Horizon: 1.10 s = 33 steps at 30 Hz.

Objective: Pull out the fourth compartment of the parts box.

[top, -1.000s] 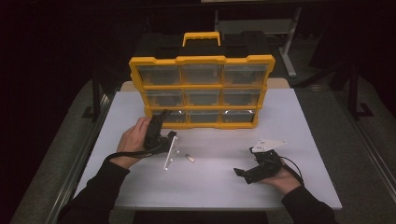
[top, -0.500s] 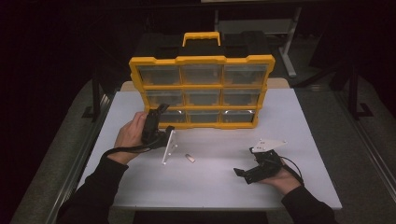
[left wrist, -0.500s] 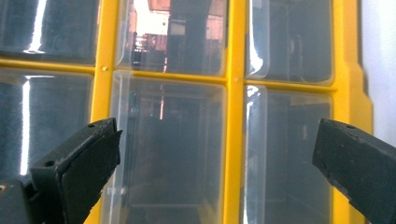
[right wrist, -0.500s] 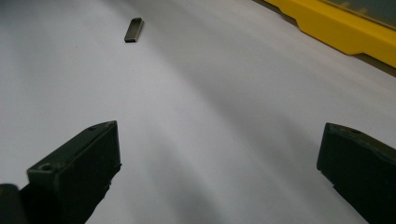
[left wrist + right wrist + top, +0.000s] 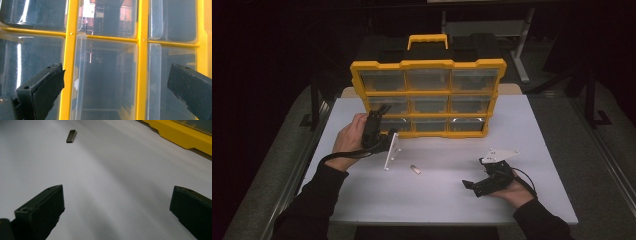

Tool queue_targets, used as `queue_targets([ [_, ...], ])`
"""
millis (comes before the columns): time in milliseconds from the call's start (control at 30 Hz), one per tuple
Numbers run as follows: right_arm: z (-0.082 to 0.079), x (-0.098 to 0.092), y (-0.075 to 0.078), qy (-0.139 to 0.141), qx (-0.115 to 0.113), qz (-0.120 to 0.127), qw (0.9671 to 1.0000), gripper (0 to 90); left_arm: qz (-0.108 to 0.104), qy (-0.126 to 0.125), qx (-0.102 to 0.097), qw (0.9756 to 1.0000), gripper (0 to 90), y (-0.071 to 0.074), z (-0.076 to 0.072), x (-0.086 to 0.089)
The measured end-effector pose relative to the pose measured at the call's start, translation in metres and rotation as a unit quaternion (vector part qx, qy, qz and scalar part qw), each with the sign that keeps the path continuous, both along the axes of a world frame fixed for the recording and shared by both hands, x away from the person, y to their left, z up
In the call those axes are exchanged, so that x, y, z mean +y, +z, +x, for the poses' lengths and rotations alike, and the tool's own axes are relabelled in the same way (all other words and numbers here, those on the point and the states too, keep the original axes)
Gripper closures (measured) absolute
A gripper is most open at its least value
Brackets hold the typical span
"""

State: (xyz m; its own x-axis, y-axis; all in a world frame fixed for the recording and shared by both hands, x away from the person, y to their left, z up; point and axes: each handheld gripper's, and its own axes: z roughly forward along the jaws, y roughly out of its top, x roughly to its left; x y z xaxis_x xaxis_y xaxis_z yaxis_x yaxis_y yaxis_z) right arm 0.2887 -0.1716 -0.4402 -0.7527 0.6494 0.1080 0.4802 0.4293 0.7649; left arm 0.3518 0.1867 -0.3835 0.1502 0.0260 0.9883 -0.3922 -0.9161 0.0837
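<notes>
High view: yellow organizer box (image 5: 428, 97) stands upright at the far middle of the white table (image 5: 362, 200), three rows of three clear drawers facing the person, handle (image 5: 427, 41) on top. Left tongs (image 5: 382, 111) are raised at the box's left column, tips at the seam between the middle-left and bottom-left drawers, held in the left hand (image 5: 351, 140); cable trails back along the sleeve. The tracking plate on the left tongs hangs down toward the table just in front of the box. Left gripper view: left tongs (image 5: 115, 87) are spread wide, nothing between them, pointed square at a clear drawer (image 5: 107, 80). Yellow frame bars run on both sides of that drawer, one jaw sits over each bar; can't tell from this view whether the tips touch the drawer front. Drawer looks see-through, contents not readable. Right tongs (image 5: 473, 187) lie low on the table at the near right, well apart from the box, in the right hand (image 5: 512, 192), aimed left. Right gripper view: right tongs (image 5: 116, 212) also wide, gripping nothing, bare table between them. Small dark flat piece (image 5: 71, 136) lies on the table ahead of them, same piece (image 5: 415, 170) sits between the two hands in the high view, near the box front but not touching it.
</notes>
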Motion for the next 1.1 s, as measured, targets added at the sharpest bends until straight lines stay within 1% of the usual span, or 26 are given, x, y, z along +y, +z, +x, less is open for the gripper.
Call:
queue_targets([
  [33, 0.0, 0.0, 0.0, 0.0, 0.0, 0.0, 1.0, 0.0, -0.004, -0.002, 0.002, 1.0, 0.6, 0.0, 0.001, 0.0],
  [133, 0.0, 0.0, 0.0, -0.001, 0.0, 0.0, 1.0, 0.0, 0.001, 0.002, 0.0, 1.0, 0.5, 0.003, 0.003, 0.0],
  [200, 0.0, 0.0, 0.0, -0.001, 0.0, 0.001, 1.0, 0.0, -0.002, -0.001, -0.002, 1.0, 0.5, 0.004, 0.004, -0.001],
  [233, 0.0, 0.0, 0.0, -0.001, 0.0, 0.001, 1.0, 0.0, 0.002, 0.002, -0.004, 1.0, 0.6, 0.005, 0.004, -0.001],
  [367, 0.0, 0.0, 0.0, -0.001, 0.001, 0.001, 1.0, 0.0, 0.0, 0.005, -0.006, 1.0, 0.5, 0.01, 0.006, 0.0],
  [400, 0.0, 0.0, 0.0, -0.001, 0.001, 0.001, 1.0, 0.0, -0.003, 0.004, -0.007, 1.0, 0.5, 0.01, 0.007, 0.0],
  [500, 0.0, 0.0, 0.0, -0.001, 0.001, 0.002, 1.0, 0.0, 0.001, 0.009, -0.01, 0.9999, 0.5, 0.014, 0.008, 0.0],
  [533, 0.0, 0.0, 0.0, -0.001, 0.001, 0.001, 1.0, 0.0, -0.003, 0.008, -0.011, 0.9999, 0.5, 0.015, 0.009, 0.0],
  [600, 0.0, 0.0, -0.001, -0.001, 0.001, 0.001, 1.0, 0.0, -0.001, 0.01, -0.013, 0.9999, 0.5, 0.017, 0.01, 0.0],
  [633, 0.0, 0.0, -0.001, -0.001, 0.0, 0.001, 1.0, 0.0, 0.013, 0.018, -0.019, 0.9996, 0.5, 0.019, 0.01, 0.0],
  [667, 0.0, 0.0, -0.001, -0.001, 0.0, 0.001, 1.0, 0.0, 0.014, 0.017, -0.022, 0.9995, 0.5, 0.02, 0.01, 0.0],
  [700, 0.0, 0.0, -0.001, -0.002, 0.0, 0.002, 1.0, 0.0, 0.01, 0.015, -0.021, 0.9996, 0.5, 0.022, 0.011, 0.0],
  [733, 0.0, 0.0, -0.001, -0.002, 0.001, 0.002, 1.0, 0.0, -0.007, 0.006, -0.019, 0.9998, 0.6, 0.021, 0.013, 0.0],
  [867, 0.0, 0.0, -0.001, -0.003, 0.002, 0.002, 1.0, 0.0, -0.005, 0.005, -0.019, 0.9998, 0.6, 0.024, 0.014, -0.001],
  [967, 0.0, 0.0, 0.0, -0.004, 0.003, 0.002, 1.0, 0.0, -0.011, 0.0, -0.015, 0.9998, 0.6, 0.026, 0.016, -0.002],
  [1100, 0.0, -0.001, 0.0, -0.007, 0.003, 0.003, 1.0, 0.0, -0.011, 0.002, -0.016, 0.9998, 0.6, 0.027, 0.017, -0.002],
])
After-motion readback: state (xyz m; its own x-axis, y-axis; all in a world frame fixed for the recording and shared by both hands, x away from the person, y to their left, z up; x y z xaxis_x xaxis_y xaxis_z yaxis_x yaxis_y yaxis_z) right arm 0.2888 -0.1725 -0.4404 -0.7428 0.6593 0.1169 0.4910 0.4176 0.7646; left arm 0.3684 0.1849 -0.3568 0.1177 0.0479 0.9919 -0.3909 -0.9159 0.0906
